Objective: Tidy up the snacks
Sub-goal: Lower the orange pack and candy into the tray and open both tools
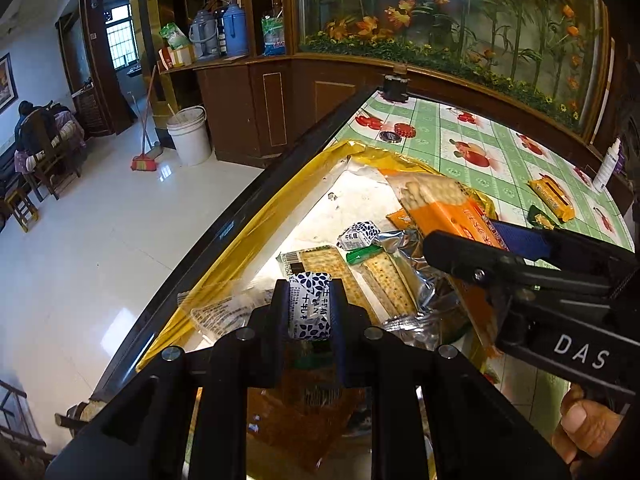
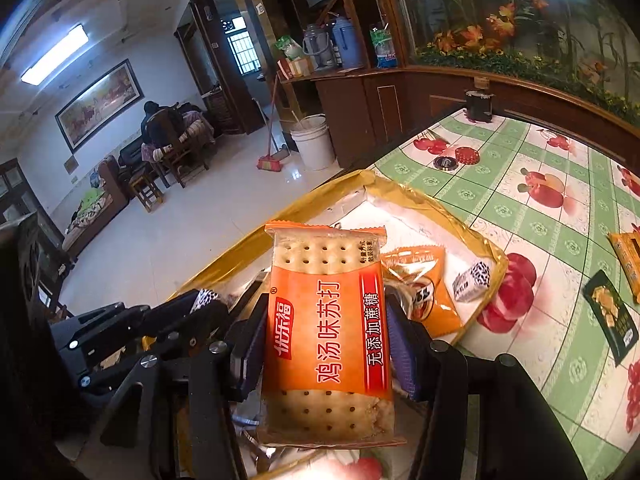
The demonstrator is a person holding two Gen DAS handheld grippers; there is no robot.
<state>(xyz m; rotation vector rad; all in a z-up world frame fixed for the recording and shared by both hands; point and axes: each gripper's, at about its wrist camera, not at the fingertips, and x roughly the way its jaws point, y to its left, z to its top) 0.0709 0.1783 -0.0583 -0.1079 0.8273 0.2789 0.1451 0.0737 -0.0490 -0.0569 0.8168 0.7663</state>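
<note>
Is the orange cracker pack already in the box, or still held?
Held. The right gripper's fingers clamp the cracker pack above the box.

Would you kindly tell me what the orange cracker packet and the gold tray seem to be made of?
The orange cracker packet, held in the right claw, looks like glossy plastic film: clear windows show crackers, and the ends are crimped. The gold tray seems to be card under shiny gold foil, judging by its wrinkled reflective rim and white floor.
</note>
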